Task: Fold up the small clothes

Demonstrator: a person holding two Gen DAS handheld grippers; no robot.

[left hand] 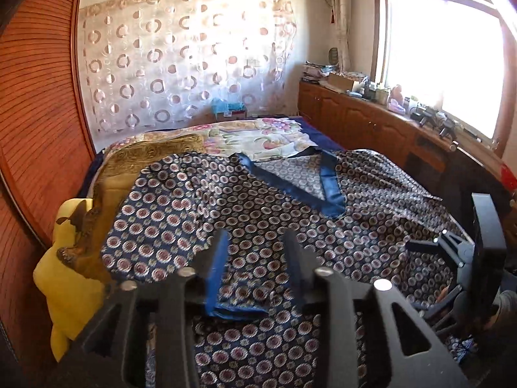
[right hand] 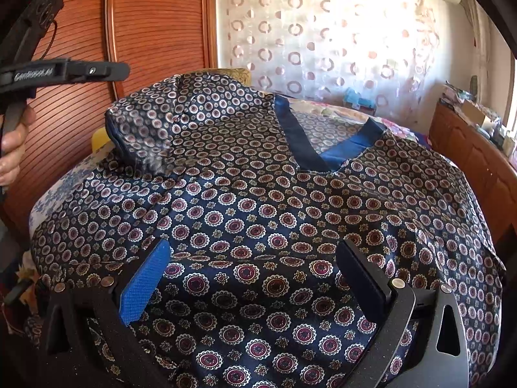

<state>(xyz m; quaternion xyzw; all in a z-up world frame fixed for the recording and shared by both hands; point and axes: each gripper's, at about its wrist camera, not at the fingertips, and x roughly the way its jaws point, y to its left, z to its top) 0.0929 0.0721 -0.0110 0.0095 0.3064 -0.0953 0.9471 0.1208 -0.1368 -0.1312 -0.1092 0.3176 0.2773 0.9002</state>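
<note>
1. A dark-blue satin V-neck top patterned with round medallions (right hand: pixel 258 194) lay spread front-up across the bed (left hand: pixel 97 168), its plain blue neckband toward the curtained wall
2. The left gripper (left hand: pixel 255 242) hung above the top with jaws partly spread and nothing pinched; its sleeve (right hand: pixel 142 129), blurred in the right wrist view, appeared to be dropping and could have landed bunched rather than flat
3. The right gripper (right hand: pixel 255 268) stood over the hem area with jaws wide apart and only loose cloth between them; a careless close might have caught a single layer
4. The slippery fabric seemed liable to slide off the bed's edge under a hard pull
</note>
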